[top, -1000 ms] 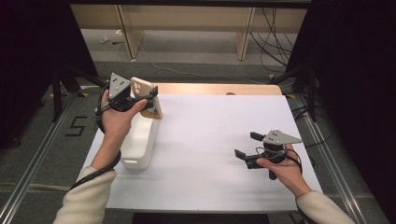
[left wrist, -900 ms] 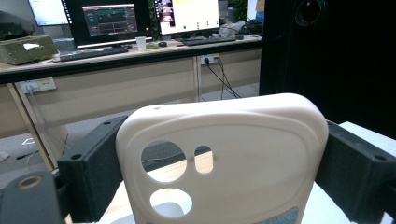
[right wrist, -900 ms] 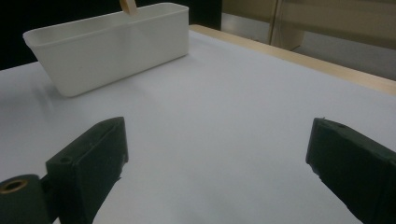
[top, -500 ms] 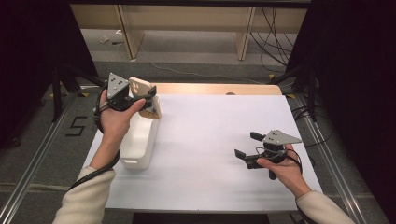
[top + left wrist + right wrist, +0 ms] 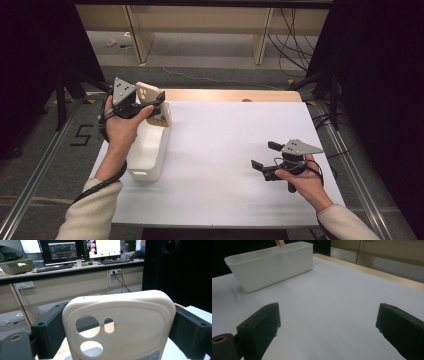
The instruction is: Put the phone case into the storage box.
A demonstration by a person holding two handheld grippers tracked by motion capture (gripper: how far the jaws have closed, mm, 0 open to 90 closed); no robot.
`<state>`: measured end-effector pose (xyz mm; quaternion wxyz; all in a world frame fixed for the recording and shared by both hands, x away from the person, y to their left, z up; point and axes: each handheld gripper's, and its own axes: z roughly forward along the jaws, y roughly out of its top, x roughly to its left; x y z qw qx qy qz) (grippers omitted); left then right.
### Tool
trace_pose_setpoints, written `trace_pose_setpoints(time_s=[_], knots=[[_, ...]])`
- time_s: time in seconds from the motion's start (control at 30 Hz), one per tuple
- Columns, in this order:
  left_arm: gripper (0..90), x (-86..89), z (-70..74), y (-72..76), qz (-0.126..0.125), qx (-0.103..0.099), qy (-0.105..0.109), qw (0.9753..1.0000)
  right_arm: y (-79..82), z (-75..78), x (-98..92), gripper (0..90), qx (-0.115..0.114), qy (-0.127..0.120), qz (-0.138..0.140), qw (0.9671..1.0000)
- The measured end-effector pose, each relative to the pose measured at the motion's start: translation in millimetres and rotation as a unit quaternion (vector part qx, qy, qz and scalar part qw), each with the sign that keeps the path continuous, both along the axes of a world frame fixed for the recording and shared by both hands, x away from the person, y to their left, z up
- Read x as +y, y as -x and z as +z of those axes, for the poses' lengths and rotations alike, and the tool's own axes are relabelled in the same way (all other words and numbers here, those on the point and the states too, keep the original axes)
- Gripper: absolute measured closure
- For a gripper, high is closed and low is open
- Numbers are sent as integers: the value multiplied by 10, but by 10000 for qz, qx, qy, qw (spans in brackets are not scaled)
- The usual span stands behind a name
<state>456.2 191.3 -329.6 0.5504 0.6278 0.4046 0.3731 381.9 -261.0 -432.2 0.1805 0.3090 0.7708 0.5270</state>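
A cream phone case [image 5: 150,95] with camera cut-outs is held upright over the far end of a white rectangular bin [image 5: 142,172] at the table's left. My left gripper [image 5: 155,106] is shut on the phone case [image 5: 130,322], one black jaw pressing on each side edge. The left gripper [image 5: 120,340] is above the bin, not inside it. On the right side of the table my right gripper [image 5: 264,155] stands open just above the white surface, nothing between its jaws. From the right gripper [image 5: 329,322] the bin [image 5: 274,267] lies ahead to the left, well apart.
A white sheet [image 5: 230,150] covers the table, with a wooden strip [image 5: 225,95] along the far edge. Metal rails [image 5: 45,165] and dark curtains flank both sides. Cables [image 5: 295,35] lie on the floor beyond. A desk with monitors [image 5: 62,251] stands far behind.
The left gripper has risen a little with the phone case still in it. The right gripper has stayed where it was, open.
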Motion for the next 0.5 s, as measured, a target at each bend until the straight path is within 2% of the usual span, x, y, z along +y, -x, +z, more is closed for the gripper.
trace_pose_setpoints(time_s=[0.5], knots=[[103,48,-1,-7,85,0,-9,10000,-1,-1,3,66,-1,-7,-5,10000]])
